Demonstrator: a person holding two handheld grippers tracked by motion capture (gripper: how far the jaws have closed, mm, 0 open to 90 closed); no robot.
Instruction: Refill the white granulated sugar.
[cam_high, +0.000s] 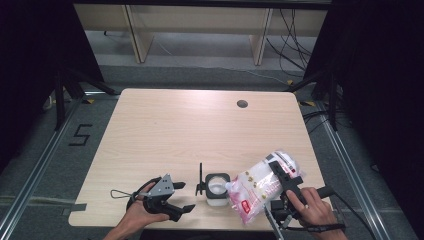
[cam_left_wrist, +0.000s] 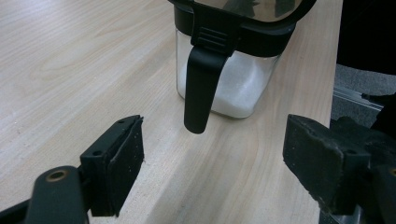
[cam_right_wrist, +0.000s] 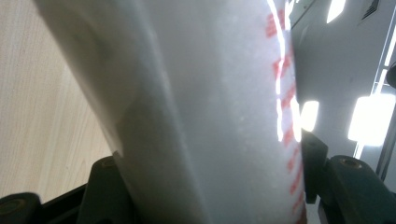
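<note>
One bag (cam_high: 260, 187) of white grains, marked in red, hangs tilted in the right gripper (cam_high: 286, 186), whose jaws are clamped across its middle; its lower corner dips to the rim of the one clear jar (cam_high: 217, 189) standing near the front edge of the bench (cam_high: 190, 130). The jar holds white powder in its base, and its black lid stands raised on the left side (the lid's tab hangs down toward the left gripper's camera). The left gripper (cam_high: 186, 196) lies just left of the jar, its jaws wide apart with nothing between them, not touching it. A thin wire loop (cam_high: 119, 193) trails from it. One round hole (cam_high: 242, 103) sits far back on the bench.
</note>
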